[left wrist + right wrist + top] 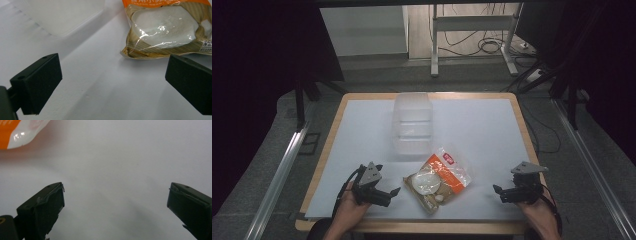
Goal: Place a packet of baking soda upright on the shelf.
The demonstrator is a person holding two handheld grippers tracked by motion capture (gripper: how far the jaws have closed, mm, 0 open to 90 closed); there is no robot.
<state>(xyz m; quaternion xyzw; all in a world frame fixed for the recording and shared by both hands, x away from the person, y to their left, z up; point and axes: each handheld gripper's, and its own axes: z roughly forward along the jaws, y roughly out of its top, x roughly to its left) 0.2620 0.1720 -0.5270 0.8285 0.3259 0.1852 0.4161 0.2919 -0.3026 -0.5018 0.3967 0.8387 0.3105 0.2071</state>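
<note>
An orange and clear snack bag with pale round cakes inside lies flat near the table's front middle. A clear plastic container stands behind it. My left gripper rests at the front left, open, its jaws pointing at the bag a short way off. In the left gripper view the bag lies just beyond the wide-apart jaws and the container is at the upper left. My right gripper sits at the front right, open, with nothing between its jaws. A corner of the bag shows in the right gripper view.
A white sheet covers the wooden table. A metal stand and cables lie on the floor beyond the far edge. Aluminium rails run along both sides.
</note>
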